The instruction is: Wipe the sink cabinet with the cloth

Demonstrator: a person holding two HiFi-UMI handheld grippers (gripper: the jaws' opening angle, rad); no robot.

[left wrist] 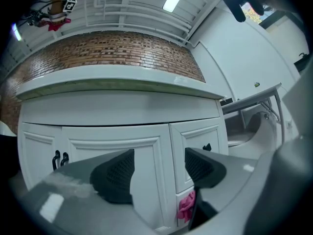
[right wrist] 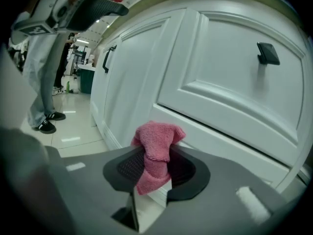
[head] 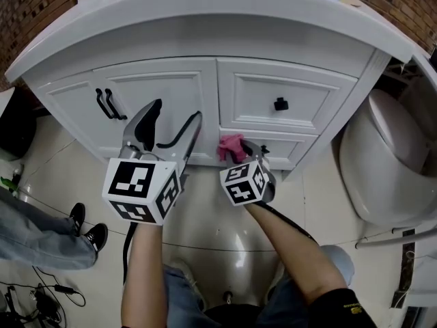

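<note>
Cloth [right wrist: 154,150] — pink, bunched (fuzzy terry)

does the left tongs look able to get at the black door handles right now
Probably yes. The left tongs are open and empty, pointed at the cabinet door, and the black door handles sit just to their left on the cabinet front with nothing in between.

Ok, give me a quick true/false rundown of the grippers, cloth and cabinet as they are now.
1. The right gripper is shut on the pink cloth. True.
2. The left gripper grips the door handles. False: its jaws stand apart, empty, clear of the door handles.
3. The cabinet has its doors and drawers closed. True.
4. The cloth covers the upper drawer's knob. False: the knob shows bare; the cloth is held lower down.
</note>
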